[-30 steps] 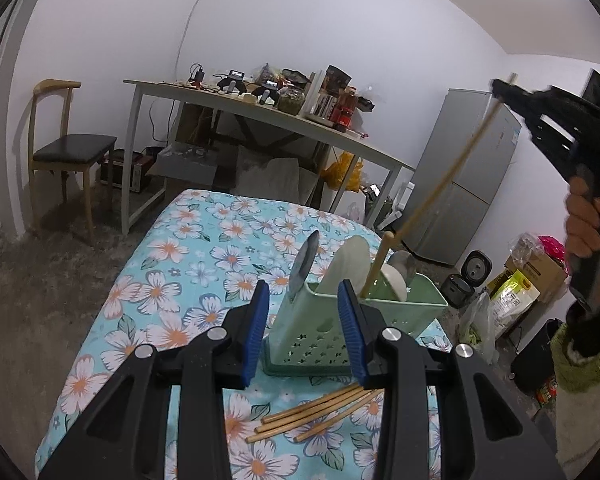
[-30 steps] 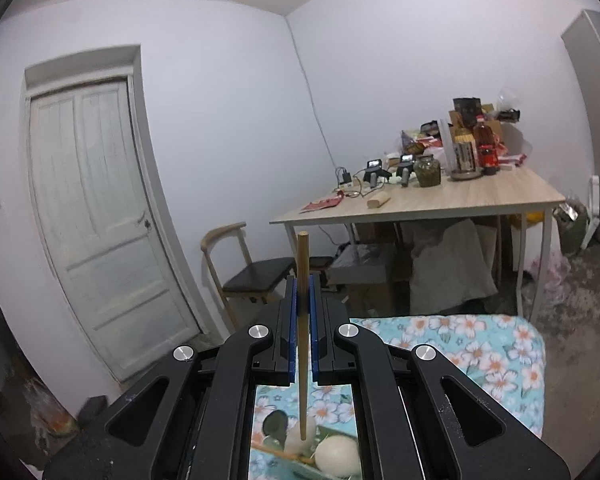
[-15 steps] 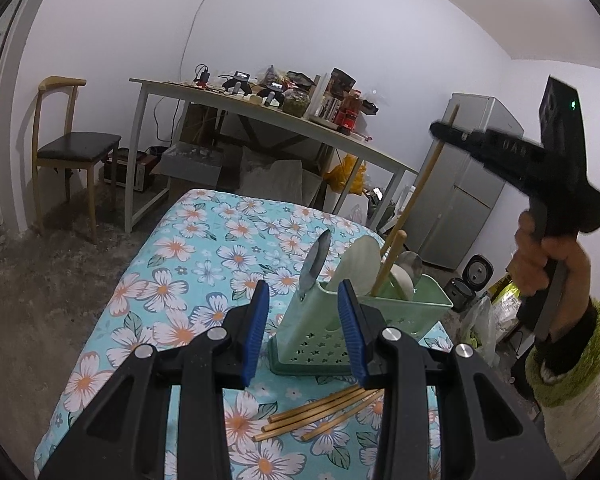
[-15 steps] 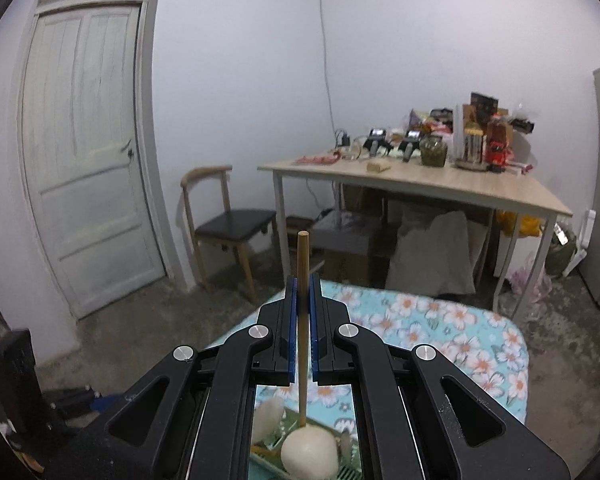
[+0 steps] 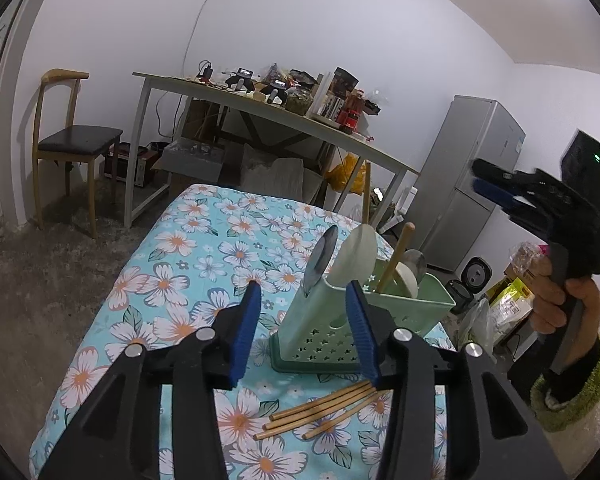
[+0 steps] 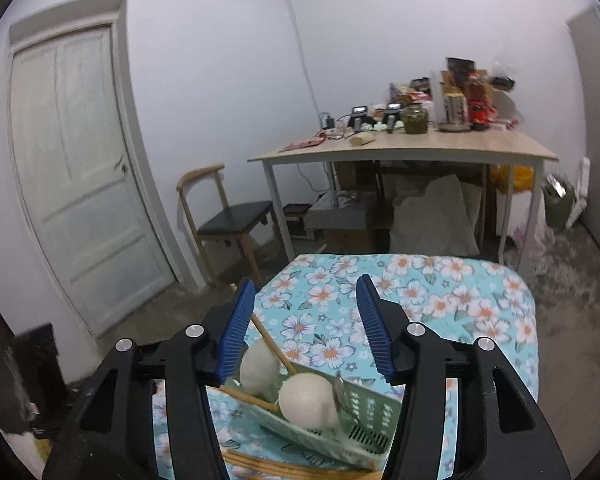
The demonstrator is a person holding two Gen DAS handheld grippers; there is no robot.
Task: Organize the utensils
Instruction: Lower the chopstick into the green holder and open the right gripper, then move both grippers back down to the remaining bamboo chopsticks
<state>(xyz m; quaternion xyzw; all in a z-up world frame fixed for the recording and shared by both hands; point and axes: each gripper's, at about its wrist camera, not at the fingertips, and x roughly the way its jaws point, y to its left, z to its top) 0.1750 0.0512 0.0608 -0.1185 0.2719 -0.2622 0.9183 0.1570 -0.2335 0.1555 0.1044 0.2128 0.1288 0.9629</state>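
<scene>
both tongs wide open, chopsticks split between caddy and cloth

the left tongs (image 5: 302, 326) hang low over the flowered surface (image 5: 204, 240), blue pads spread wide with nothing between them. through that gap, just beyond the tips, stands the green utensil caddy (image 5: 340, 320), upright on the cloth. it holds a dark spoon (image 5: 322, 258) leaning at its near-left corner, a pale ladle (image 5: 358, 246) beside that, and one chopstick (image 5: 394, 258) slanting up and to the right out of the middle; a second thin stick (image 5: 366, 192) rises behind the ladle (its lower end is hidden). four loose chopsticks (image 5: 320, 410) lie flat in a fan on the cloth in front of the caddy, under and a little right of the left tongs' right finger.

the right tongs (image 6: 306, 330) are also opened wide and grip nothing. in their own view they sit above the caddy (image 6: 364, 420), looking down into it: two pale ladle bowls (image 6: 306, 400) rest inside, a metal spoon (image 6: 338, 392) just to their right, and a chopstick (image 6: 270, 340) lying aslant close by the left pad, apart from the right one. from the left view the right tongs (image 5: 488, 178) are held high and well off to the right of the caddy, in a hand (image 5: 560, 300) with a green cuff.
</scene>
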